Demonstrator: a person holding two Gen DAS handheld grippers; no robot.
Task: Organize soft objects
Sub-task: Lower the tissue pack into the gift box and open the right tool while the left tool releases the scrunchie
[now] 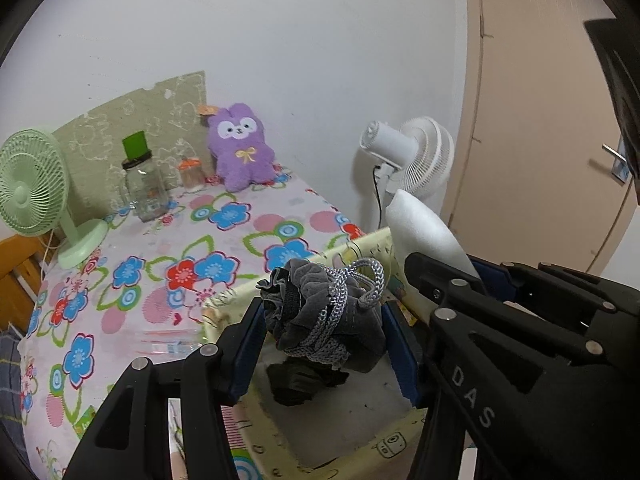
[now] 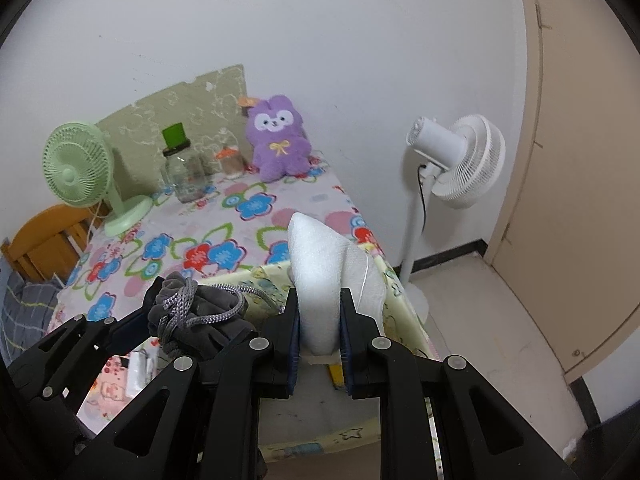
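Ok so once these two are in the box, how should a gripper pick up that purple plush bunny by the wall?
Grip the purple plush bunny across its body, just below the yellow bow. It sits upright, leaning back against the wall, so probably come from the front, jaws closing on its left and right sides. The small orange-lidded jar stands close beside it, so keep that finger clear.

Grey drawstring pouch point(image 1: 324, 316) and white foam point(image 2: 320, 280) held above box point(image 1: 352, 424).
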